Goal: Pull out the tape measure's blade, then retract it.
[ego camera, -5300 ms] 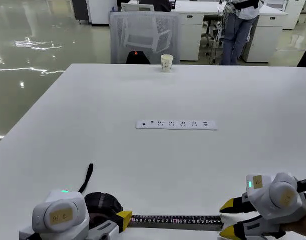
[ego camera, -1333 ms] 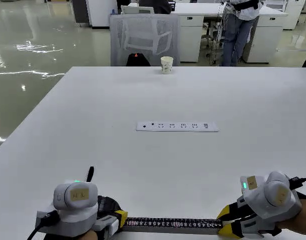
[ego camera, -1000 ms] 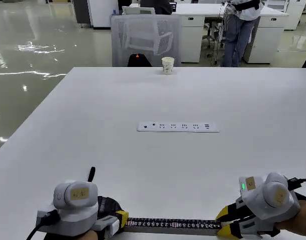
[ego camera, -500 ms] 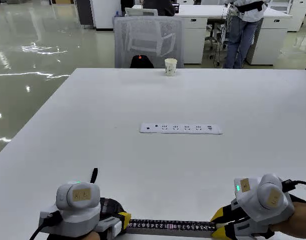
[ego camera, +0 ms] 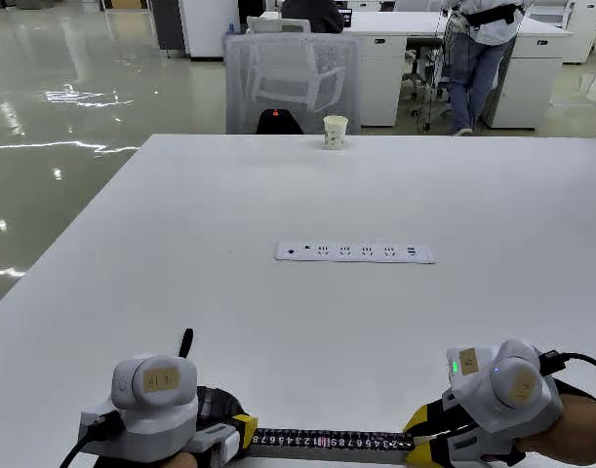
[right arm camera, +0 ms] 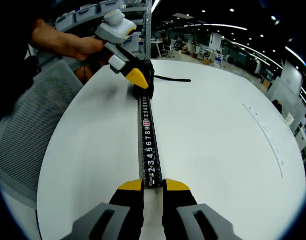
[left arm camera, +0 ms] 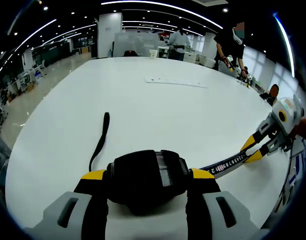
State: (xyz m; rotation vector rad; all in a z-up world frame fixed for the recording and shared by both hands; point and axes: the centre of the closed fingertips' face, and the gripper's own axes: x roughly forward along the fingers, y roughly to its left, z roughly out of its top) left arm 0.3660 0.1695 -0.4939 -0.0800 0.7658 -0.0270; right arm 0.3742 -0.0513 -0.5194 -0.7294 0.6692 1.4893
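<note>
So the left gripper is clamping the round black tape measure case, and the right gripper is pinching the tip of its dark numbered blade, which is lying stretched between them on the white table. I'm guessing the pull-out's done and retracting's what's left.

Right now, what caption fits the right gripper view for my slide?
Right hand-held gripper pinches the blade tip; left hand-held gripper holds the case.

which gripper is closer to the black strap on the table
Left. The left gripper is shut on the tape measure case, and the black strap trails right beside it. The right gripper is farther off, pinching the tip of the blade at the other end.
</note>
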